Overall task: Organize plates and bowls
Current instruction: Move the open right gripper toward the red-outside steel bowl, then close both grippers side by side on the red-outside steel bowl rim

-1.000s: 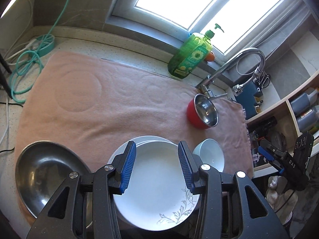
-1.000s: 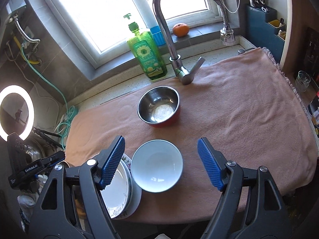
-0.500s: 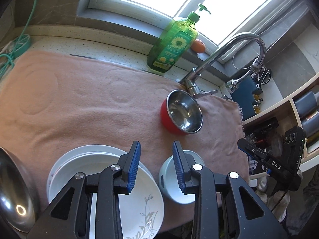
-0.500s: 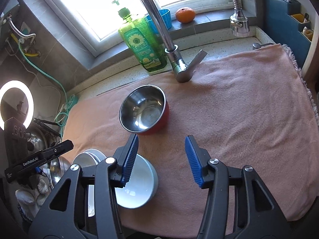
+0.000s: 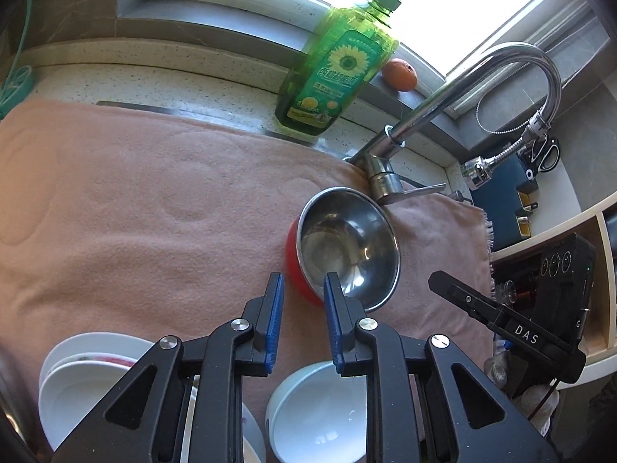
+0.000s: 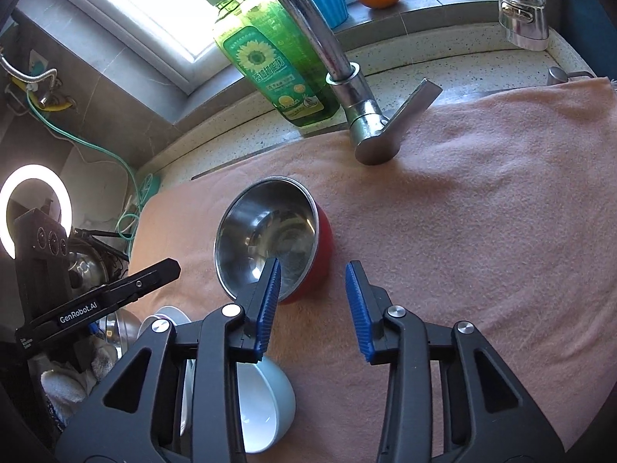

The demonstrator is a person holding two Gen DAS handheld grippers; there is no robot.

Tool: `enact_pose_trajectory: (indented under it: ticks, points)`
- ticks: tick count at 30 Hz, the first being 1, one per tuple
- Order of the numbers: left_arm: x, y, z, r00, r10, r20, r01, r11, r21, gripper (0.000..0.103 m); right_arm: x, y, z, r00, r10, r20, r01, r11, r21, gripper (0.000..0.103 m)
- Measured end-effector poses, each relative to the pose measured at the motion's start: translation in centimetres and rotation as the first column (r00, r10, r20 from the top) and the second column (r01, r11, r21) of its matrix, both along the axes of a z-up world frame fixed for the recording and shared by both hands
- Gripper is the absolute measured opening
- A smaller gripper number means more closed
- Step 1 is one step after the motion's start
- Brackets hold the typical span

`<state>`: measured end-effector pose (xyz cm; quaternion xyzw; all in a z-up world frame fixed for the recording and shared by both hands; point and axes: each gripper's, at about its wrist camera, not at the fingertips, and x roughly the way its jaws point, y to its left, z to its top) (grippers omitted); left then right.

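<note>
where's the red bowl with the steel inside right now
The red bowl sits on the pink towel just in front of the faucet base, beyond the white bowl; it shows mid-frame in both wrist views.

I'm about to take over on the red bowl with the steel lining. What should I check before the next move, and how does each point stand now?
1. Red steel-lined bowl empty, upright on the pink towel: ok.
2. Right claw straddles its near rim, not yet gripping; its jaws have just been closing: ok.
3. Left claw also at the rim, holding nothing, jaws just been closing: ok.
4. Chrome tap clear of the bowl: ok.
5. Pale blue bowl free to receive or be stacked: ok.
6. Pads square on the rim: cannot tell.
</note>
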<state>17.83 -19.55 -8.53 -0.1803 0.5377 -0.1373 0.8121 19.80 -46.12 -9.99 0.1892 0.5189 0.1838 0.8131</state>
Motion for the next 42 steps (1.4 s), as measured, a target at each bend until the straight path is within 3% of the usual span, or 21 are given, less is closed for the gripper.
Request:
enact_pose_trajectory:
  ticks: [16,22,24,27,42]
  points:
    - [4.1,-0.7,-2.6,0.997,-0.041,-0.067,0.040,0.999,-0.011,0.019,2.7,0.3,-2.3,0.997,-0.039,-0.067,0.041,0.999,0.034,0.031]
    - [4.5,-0.9,-3.9,0.994,-0.055,-0.098,0.054,0.998,-0.016,0.019,3.1,0.8,-2.9,0.996,-0.028,-0.087,0.032,0.999,0.038,0.022]
    - [4.6,-0.9,-4.0,0.993,-0.057,-0.101,0.056,0.998,-0.018,0.012,3.2,1.0,-3.0,0.995,-0.021,-0.093,0.024,0.999,0.037,0.017]
    - [4.7,-1.0,-4.0,0.993,-0.061,-0.099,0.060,0.998,-0.019,0.011,3.3,1.3,-3.1,0.995,-0.013,-0.097,0.017,0.999,0.035,0.013]
    - [4.8,-1.3,-3.7,0.993,-0.081,-0.083,0.081,0.997,-0.011,0.008,3.6,2.1,-2.3,0.996,-0.015,-0.091,0.015,1.000,0.002,0.012]
